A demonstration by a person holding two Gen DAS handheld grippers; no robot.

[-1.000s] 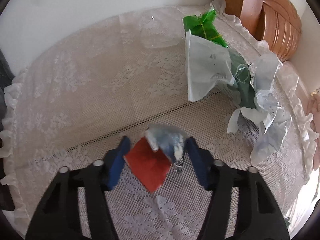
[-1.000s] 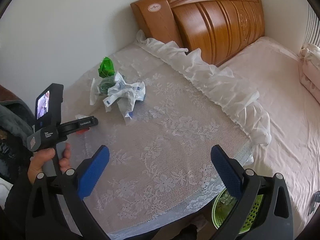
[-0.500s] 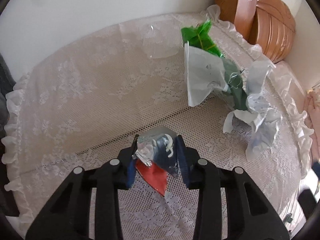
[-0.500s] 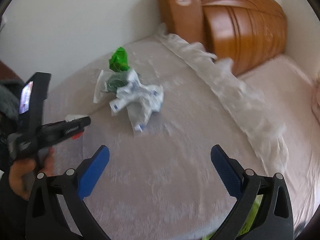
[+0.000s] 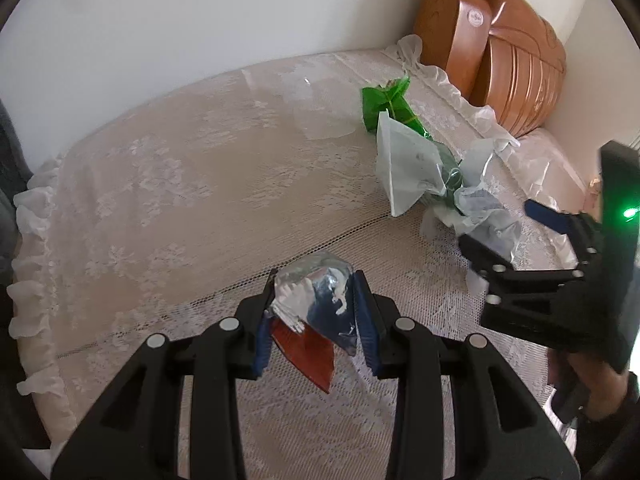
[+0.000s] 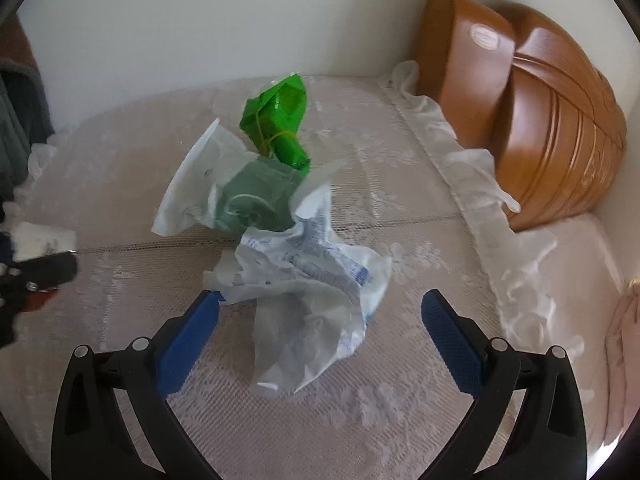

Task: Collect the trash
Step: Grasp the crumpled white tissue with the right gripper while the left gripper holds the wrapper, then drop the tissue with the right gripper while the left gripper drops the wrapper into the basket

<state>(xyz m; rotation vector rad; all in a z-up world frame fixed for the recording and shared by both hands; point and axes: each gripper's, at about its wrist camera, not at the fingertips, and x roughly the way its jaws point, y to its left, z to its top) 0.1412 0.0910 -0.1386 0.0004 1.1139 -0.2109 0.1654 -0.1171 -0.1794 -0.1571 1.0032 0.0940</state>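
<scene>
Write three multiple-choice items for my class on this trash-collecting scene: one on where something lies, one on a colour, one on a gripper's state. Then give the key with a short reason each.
1. Where does the crumpled white wrapper with blue print lie?
A. on the lace cloth, between the right gripper's open fingers
B. on the wooden headboard
C. on the floor

2. What colour is the knotted bag at the far end of the trash pile?
A. yellow
B. green
C. black

3. What is the left gripper doing?
A. hanging open over bare cloth
B. resting on the headboard
C. clamped on a silver and red wrapper

Key: A, the right wrist view shows it on the lace cloth between the blue pads of the right gripper; B, it is bright green; C, both pads press the foil.
</scene>
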